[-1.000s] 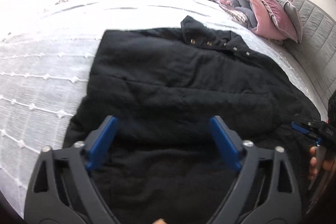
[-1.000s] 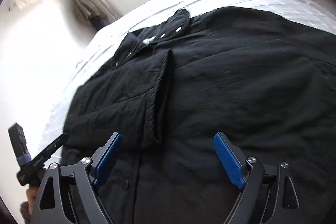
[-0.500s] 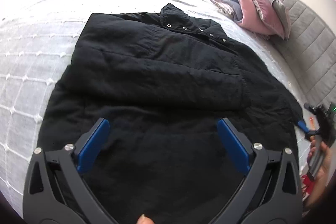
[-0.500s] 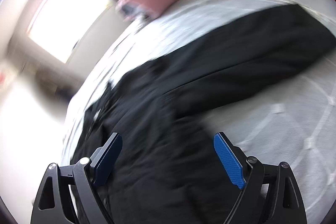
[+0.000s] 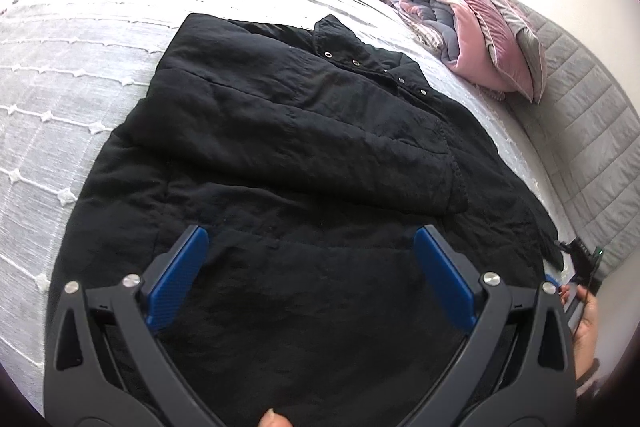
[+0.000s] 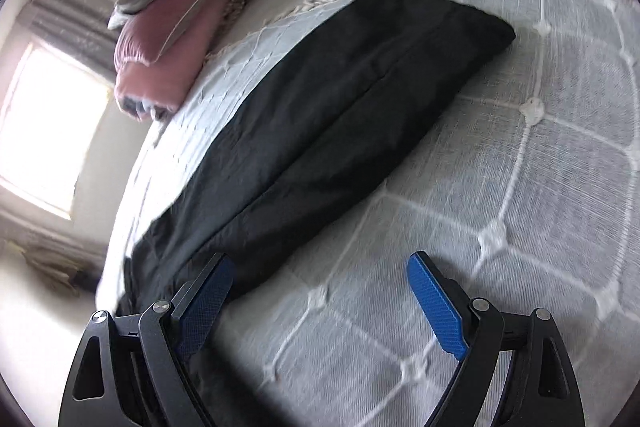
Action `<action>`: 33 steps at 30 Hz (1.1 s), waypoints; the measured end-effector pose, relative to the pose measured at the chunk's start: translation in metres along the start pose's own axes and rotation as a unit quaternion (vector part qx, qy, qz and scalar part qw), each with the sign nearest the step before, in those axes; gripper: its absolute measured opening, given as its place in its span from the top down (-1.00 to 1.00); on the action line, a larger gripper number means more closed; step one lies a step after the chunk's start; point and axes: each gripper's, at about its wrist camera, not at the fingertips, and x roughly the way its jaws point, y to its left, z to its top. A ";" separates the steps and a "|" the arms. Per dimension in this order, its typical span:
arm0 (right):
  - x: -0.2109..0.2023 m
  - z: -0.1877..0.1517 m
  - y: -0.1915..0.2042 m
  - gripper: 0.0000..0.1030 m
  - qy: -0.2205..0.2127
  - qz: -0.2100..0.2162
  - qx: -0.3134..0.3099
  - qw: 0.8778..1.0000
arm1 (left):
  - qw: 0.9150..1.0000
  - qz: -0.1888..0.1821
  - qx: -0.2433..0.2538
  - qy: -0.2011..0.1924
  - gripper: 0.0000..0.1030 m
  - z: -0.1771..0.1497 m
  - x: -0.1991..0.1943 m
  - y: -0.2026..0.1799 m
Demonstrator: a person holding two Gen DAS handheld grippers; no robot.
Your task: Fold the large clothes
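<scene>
1. Bed (image 5: 60, 75), white tufted coverlet, fills both views; grey quilted headboard (image 5: 592, 131) runs down the right edge of the left wrist view.
2. Black jacket (image 5: 304, 163) lies flat on the coverlet, centre of the left wrist view. Long axis runs from lower centre to upper centre: snap collar (image 5: 360, 61) at the top, hem at the bottom under the gripper. One sleeve is folded across the chest, cuff toward centre right.
3. In the right wrist view the other sleeve (image 6: 352, 115) stretches out on the coverlet, long axis lower left to upper right, cuff end at upper right.
4. Pink and grey pillow stack (image 5: 480, 39) at upper right in the left wrist view, clear of the jacket.
5. Left gripper (image 5: 308, 279): fingers spread wide, over the hem area, nothing between them.
6. Right gripper (image 6: 320, 307): fingers spread wide, empty; left finger at the sleeve's near edge, right finger over bare coverlet.
</scene>
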 end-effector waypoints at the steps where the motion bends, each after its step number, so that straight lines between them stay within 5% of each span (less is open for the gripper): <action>1: 0.003 0.004 -0.002 -0.75 -0.006 0.004 0.001 1.000 | 1.000 -0.004 -0.002 0.000 -0.99 0.000 0.001 0.000; 8: 0.019 0.028 -0.001 -0.72 -0.039 0.030 -0.010 0.999 | 0.999 -0.023 -0.003 0.024 -0.99 -0.002 0.010 -0.001; 11: 0.022 0.031 -0.001 -0.35 -0.051 0.013 -0.019 0.998 | 0.999 -0.025 -0.012 0.026 -0.99 -0.001 0.012 0.001; 13: 0.019 0.031 -0.002 0.16 -0.057 0.005 -0.024 0.998 | 0.999 -0.027 -0.021 0.026 -0.99 0.001 0.012 0.003; 16: 0.019 0.034 -0.012 0.65 -0.048 0.011 0.000 0.999 | 0.999 -0.027 -0.028 0.024 -0.99 0.003 0.011 0.006; 23: -0.003 0.034 0.006 0.84 -0.082 0.018 -0.028 0.996 | 0.999 0.008 -0.015 0.028 -0.99 0.008 0.013 0.000; 28: -0.031 0.025 0.054 0.87 -0.122 0.013 -0.110 0.986 | 0.998 0.059 -0.009 0.027 -0.99 0.010 0.011 0.001; 33: -0.055 -0.002 0.119 0.87 -0.144 0.024 -0.212 0.966 | 0.997 0.071 -0.006 0.033 -0.99 0.010 0.011 0.004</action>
